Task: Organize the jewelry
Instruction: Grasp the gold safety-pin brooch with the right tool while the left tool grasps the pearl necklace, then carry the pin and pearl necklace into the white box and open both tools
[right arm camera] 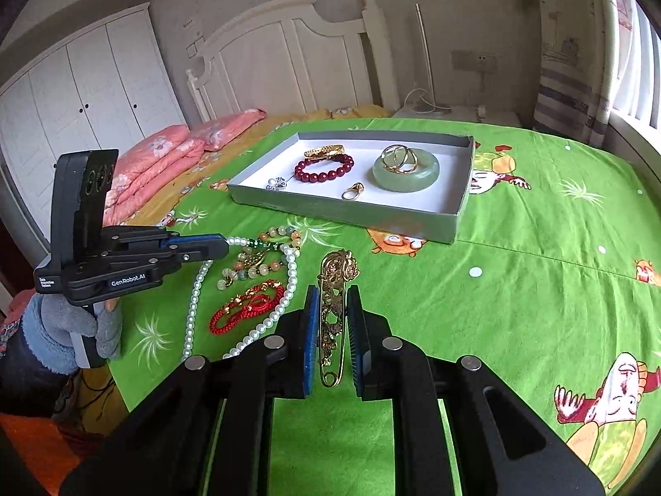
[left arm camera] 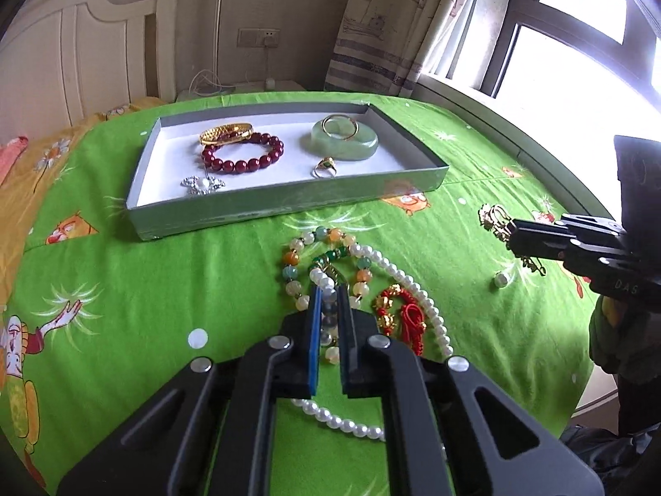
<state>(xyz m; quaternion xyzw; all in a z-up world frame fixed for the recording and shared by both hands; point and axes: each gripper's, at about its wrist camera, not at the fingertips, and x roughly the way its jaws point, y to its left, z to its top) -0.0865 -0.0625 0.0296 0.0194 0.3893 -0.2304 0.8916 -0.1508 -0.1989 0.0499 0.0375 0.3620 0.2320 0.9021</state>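
Covering the frame, a green cartoon bedsheet (right arm camera: 516, 289) carries a grey tray (right arm camera: 460, 215) of jewelry at upper centre. Lower centre, the right gripper (right arm camera: 334, 293) is clamped on a gold brooch pin (right arm camera: 332, 310). At left, the left gripper (left arm camera: 329, 295) is closed on a multicoloured bead bracelet (left arm camera: 330, 316) beside a pearl necklace (right arm camera: 291, 285).

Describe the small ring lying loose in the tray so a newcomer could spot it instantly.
On the green bedspread sits a grey tray. Near its front wall, between the red bead bracelet and the jade bangle, lies the ring: gold, small, alone, with a green stone in the left view.
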